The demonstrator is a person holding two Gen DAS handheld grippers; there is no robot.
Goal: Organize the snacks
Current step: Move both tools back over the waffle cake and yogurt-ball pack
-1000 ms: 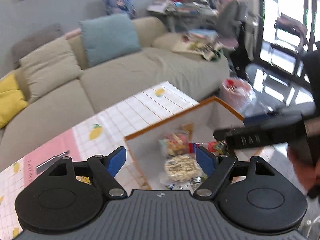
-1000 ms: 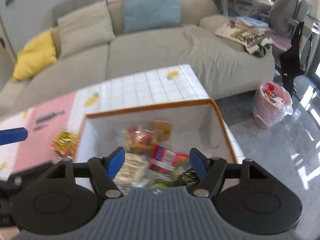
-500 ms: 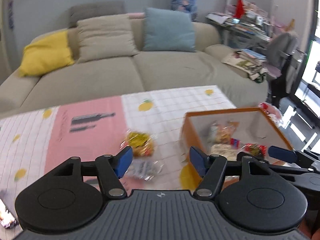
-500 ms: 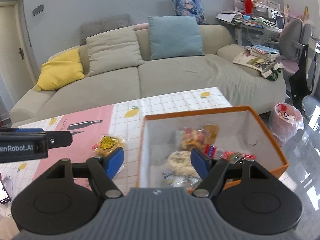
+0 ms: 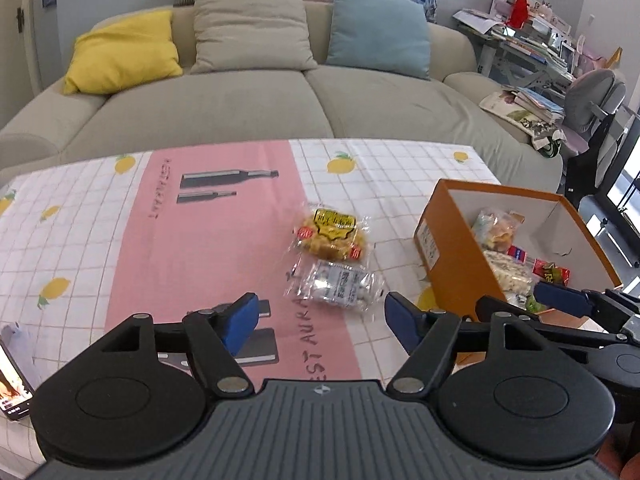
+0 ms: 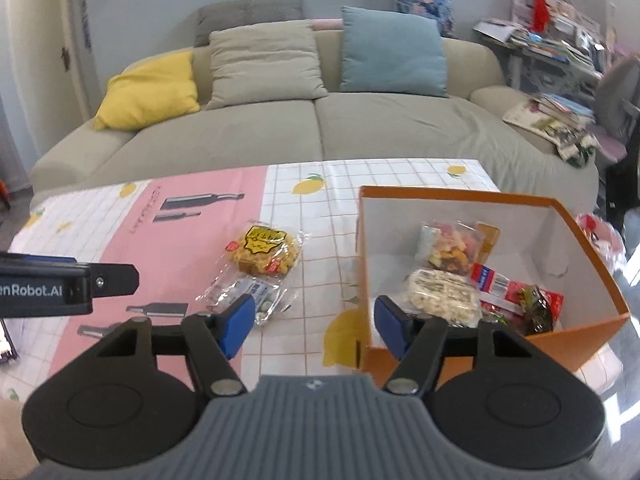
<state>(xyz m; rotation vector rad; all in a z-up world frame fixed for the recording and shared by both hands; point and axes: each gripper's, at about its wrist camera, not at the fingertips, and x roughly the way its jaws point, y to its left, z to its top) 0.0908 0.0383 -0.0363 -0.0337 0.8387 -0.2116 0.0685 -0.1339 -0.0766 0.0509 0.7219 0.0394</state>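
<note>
Snack packets (image 5: 329, 234) beside box (image 5: 452, 256), seemingly unobstructed.

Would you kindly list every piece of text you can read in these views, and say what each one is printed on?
"enRobot.AI", cut off at the frame edge: side of the left gripper.
"EST AURA", partly hidden: pink panel of the tablecloth.
Yellow-label snack bag, clear snack bag, orange box sticker: print too small to read.

Table (image 5: 200, 240): straight ahead of you, sofa (image 5: 280, 108) behind it.
Box (image 6: 576, 240): on your right side of the table, several packets inside.
Two packets: left of your box, cookie bag (image 5: 330, 234) behind, candy bag (image 5: 336, 286) touching it in front.
Phone (image 5: 12, 380): your near left edge.
</note>
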